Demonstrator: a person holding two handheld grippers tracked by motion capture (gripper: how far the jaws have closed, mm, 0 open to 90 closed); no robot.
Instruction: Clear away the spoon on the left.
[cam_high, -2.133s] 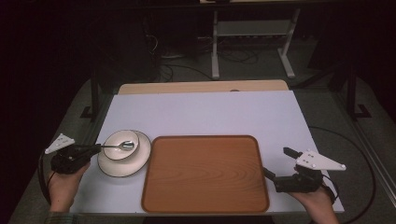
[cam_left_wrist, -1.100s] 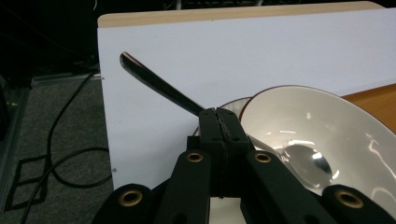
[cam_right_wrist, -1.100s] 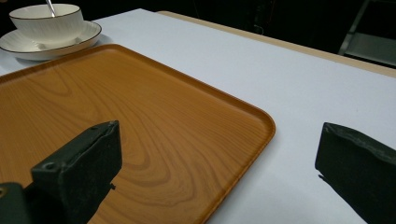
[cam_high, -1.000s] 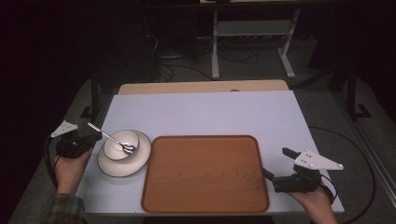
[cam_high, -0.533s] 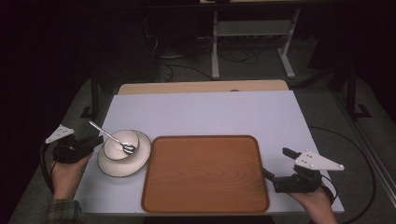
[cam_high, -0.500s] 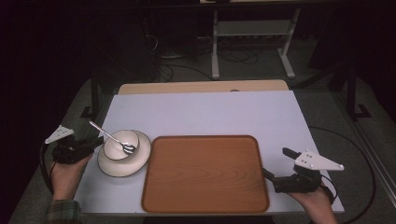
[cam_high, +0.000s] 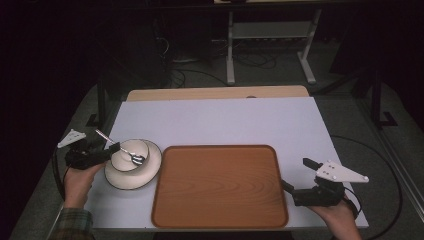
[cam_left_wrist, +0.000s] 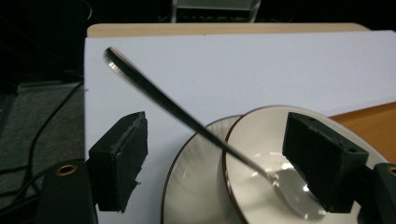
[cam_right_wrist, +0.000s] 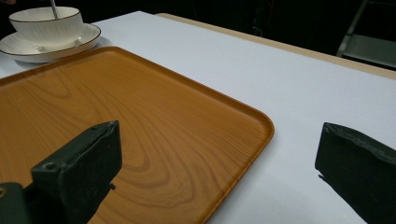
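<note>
A white bowl (cam_high: 127, 152) stands on a white saucer (cam_high: 131, 175) at the table's left, just left of a bare wooden tray (cam_high: 220, 185). A metal spoon (cam_high: 117, 145) rests in the bowl, its handle leaning up and to the far left. My left gripper (cam_high: 102, 152) is open at the bowl's left side. In the left gripper view the spoon (cam_left_wrist: 187, 119) handle crosses between the left gripper's (cam_left_wrist: 217, 140) wide jaws without touching them, above the bowl (cam_left_wrist: 261, 135) and saucer (cam_left_wrist: 196, 186). My right gripper (cam_high: 298, 175) is open by the tray's right edge, over the tray (cam_right_wrist: 140, 116) corner.
The white table top (cam_high: 225, 120) stretches bare behind the tray, ending in a wooden strip (cam_high: 215, 93). Beyond it stand a metal rack (cam_high: 270, 35) and cables on the floor (cam_high: 190, 75). The bowl (cam_right_wrist: 44, 23) and saucer (cam_right_wrist: 28, 49) appear far off in the right gripper view.
The spoon went from lying low across the bowl to leaning steeply with its handle raised far left. My left hand drew slightly back. The right gripper stayed put.
</note>
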